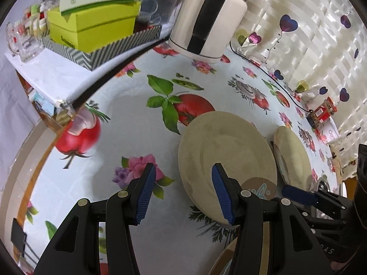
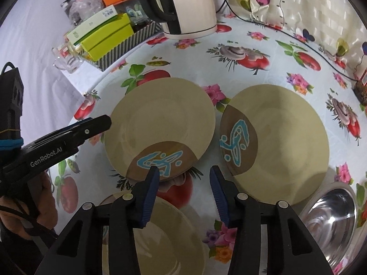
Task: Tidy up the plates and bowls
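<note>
Three beige plates with a brown-and-blue patch lie on the flowered tablecloth. In the right wrist view one plate (image 2: 160, 123) is at centre left, a second plate (image 2: 282, 142) at centre right, a third plate (image 2: 165, 236) under my right gripper (image 2: 184, 171), which is open and empty above the gap between them. A steel bowl (image 2: 332, 217) sits at lower right. My left gripper (image 1: 183, 168) is open and empty; its right finger hangs over the left plate (image 1: 227, 151). The left gripper also shows in the right wrist view (image 2: 101, 121) beside that plate's left rim.
A white kettle (image 2: 183, 4) with black handle and cable stands at the back. A striped tray (image 2: 119, 48) holds green boxes, with glass cups (image 2: 66, 57) on a white shelf at left. A red jar (image 1: 323, 112) and curtain are at the right.
</note>
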